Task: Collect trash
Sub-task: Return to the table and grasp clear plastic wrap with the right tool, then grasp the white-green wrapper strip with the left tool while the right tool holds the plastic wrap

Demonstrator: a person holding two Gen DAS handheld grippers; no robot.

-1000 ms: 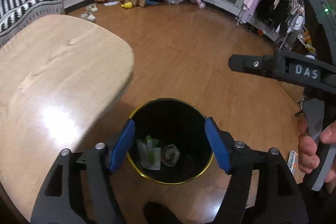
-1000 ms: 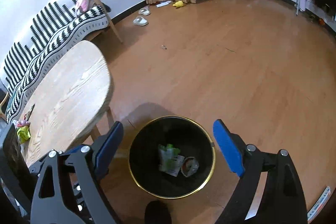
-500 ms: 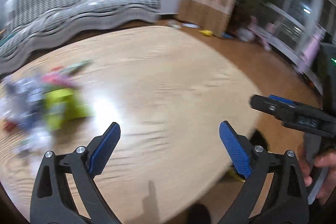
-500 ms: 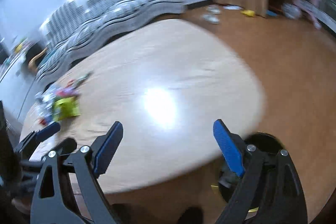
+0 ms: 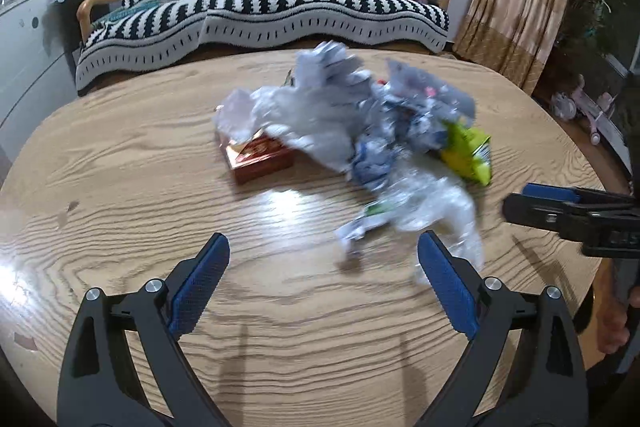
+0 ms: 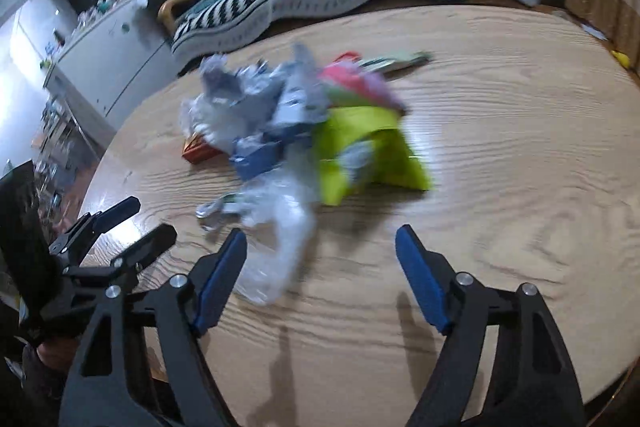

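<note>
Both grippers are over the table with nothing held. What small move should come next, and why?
Probably ease the right gripper forward and down onto the clear plastic wrapper, the nearest piece of the trash pile. Its jaws are closing with nothing between them, while the left gripper is open and empty over bare wooden table.

I could read no text anywhere; printing on the red box point(image 5: 260, 157) and the green packet point(image 5: 468, 157) was too blurred.
</note>
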